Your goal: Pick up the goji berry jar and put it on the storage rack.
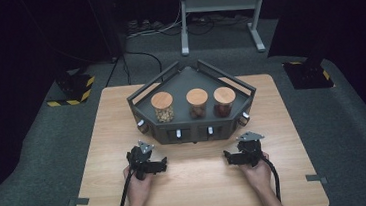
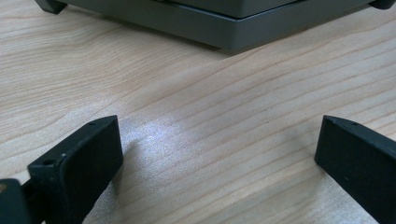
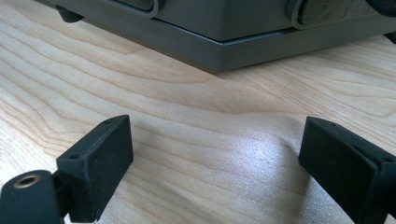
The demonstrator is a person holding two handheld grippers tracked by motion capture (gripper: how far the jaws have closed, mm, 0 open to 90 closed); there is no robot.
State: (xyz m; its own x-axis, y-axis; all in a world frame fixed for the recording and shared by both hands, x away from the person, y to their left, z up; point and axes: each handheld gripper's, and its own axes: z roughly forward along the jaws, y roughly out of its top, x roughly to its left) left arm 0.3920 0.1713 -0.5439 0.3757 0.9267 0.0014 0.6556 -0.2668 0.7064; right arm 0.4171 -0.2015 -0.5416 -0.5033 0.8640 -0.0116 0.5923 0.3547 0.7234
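Left gripper point(image 1: 160, 165) and right gripper point(image 1: 231, 158) parked on light wooden table point(image 1: 204, 191), jaws spread, nothing pinched. Dark grey angular rack point(image 1: 193, 127) at 12 o'clock, three cork-lidded glass jars point(image 1: 197, 103) on top. Risk: rack rail clipped, jars toppled if reached low.

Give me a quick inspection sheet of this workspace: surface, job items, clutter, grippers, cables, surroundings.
Surface: light wooden table, bare in front of both grippers.
Job's things: dark grey angular rack at mid-table, carrying three jars with wooden lids: left jar, middle jar, right jar; all upright and capped.
Clutter: nothing seen on the table.
Grippers: left gripper and right gripper rest low near the rack's front edge, jaws open, nothing between them.
Cables: one black cable trails from each gripper toward the person.
Surroundings: dark room, grey floor, metal stand behind, hazard-striped bases at the sides.
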